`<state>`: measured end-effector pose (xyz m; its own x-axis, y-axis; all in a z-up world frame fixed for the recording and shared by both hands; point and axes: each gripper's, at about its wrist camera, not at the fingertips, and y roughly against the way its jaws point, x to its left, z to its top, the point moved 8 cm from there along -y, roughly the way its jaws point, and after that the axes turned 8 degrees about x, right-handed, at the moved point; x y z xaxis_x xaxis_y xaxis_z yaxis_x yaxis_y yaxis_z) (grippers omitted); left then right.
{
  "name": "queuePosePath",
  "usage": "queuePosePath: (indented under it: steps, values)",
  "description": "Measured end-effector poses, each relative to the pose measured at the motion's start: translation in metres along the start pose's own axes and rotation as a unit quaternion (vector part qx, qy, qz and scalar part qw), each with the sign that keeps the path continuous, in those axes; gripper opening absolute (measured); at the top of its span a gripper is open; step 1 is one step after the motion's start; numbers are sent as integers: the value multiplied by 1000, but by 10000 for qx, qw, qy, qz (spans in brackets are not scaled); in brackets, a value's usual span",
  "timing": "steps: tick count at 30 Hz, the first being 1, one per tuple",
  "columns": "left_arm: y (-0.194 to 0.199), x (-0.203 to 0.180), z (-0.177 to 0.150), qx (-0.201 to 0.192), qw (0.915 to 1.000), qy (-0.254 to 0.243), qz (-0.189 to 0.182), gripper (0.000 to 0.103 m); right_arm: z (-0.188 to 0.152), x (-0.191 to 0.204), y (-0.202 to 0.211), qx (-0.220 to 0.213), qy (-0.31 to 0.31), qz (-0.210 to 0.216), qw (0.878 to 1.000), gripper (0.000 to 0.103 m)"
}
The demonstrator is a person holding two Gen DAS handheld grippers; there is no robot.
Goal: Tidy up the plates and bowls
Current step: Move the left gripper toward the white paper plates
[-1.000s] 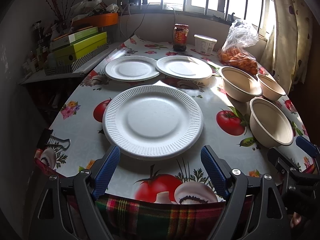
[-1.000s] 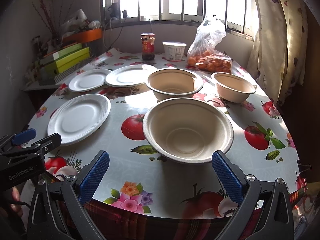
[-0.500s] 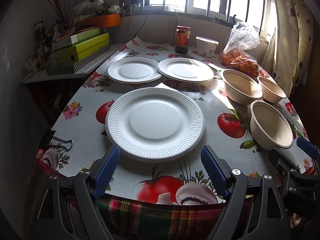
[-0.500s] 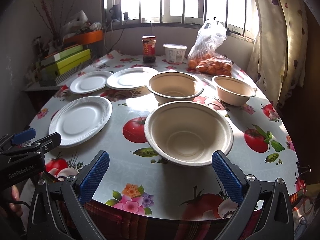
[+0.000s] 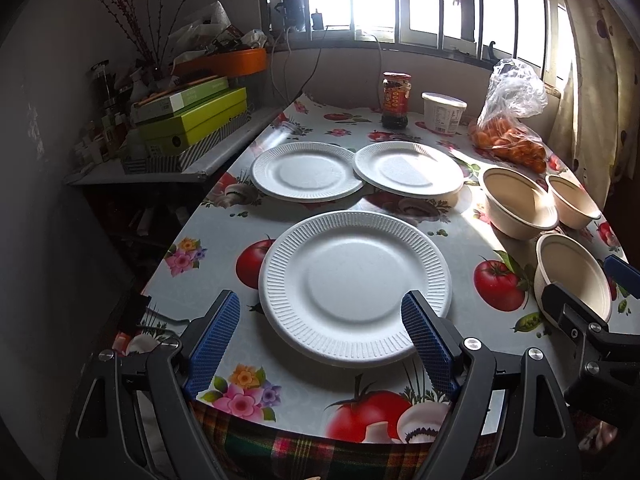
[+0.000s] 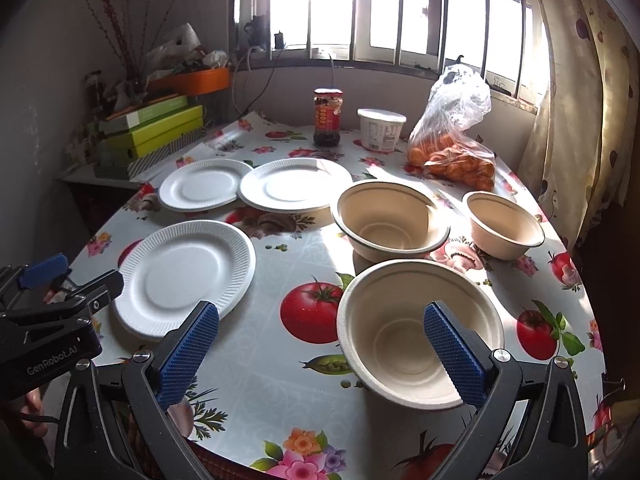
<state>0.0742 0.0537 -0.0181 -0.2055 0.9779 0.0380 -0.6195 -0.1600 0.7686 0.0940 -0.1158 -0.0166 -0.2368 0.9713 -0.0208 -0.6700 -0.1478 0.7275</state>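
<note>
Left claw (image 5: 324, 346): bottom of the left wrist view; blue-padded fingers spread wide, nothing held; right finger's tip lies in front of the near plate's lower right rim, left finger off the plate to its left; contact cannot be told.
Right claw (image 6: 320, 348): bottom of the right wrist view; fingers spread wide, nothing held; right finger lies in front of the near bowl's opening, left finger over the table between bowl and near plate.
Table (image 5: 472, 248): covered with an oilcloth printed with tomatoes, mushrooms and flowers; plaid cloth at the near edge.
Near plate (image 5: 354, 286): white, ribbed rim, flat on the table, centre of the left wrist view; lower left of the right wrist view (image 6: 184, 276).
Near bowl (image 6: 416, 328): beige, upright, empty, lower centre-right of the right wrist view.
Middle bowl (image 6: 390, 218): beige, upright, just behind the near bowl.
Small bowl (image 6: 502, 224): beige, upright, just right of the middle bowl.
Far left plate (image 5: 304, 170): white, flat, centre-left of the frame.
Far right plate (image 5: 408, 168): white, its left edge overlapping the far left plate's rim.
Jar (image 5: 396, 100): dark contents, red label, upper centre.
White tub (image 5: 443, 112): lidded, just right of the jar.
Bag (image 5: 510, 128): clear plastic, orange fruit inside, upper right, by the window.
Boxes (image 5: 192, 120): green, stacked on a side shelf, upper left.
</note>
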Motion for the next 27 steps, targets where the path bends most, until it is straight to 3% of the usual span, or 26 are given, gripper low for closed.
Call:
queuePosePath:
  steps: [8, 24, 27]
  values:
    - [-16, 26, 34, 78, 9997, 236, -6, 83, 51, 17, -22, 156, -102, 385, 9991, 103]
    - [-67, 94, 116, 329, 9969, 695, 161, 83, 164, 52, -84, 345, 674, 817, 9938, 103]
    - [-79, 99, 127, 440, 9956, 820, 56, 83, 184, 53, -99, 434, 727, 894, 9924, 103]
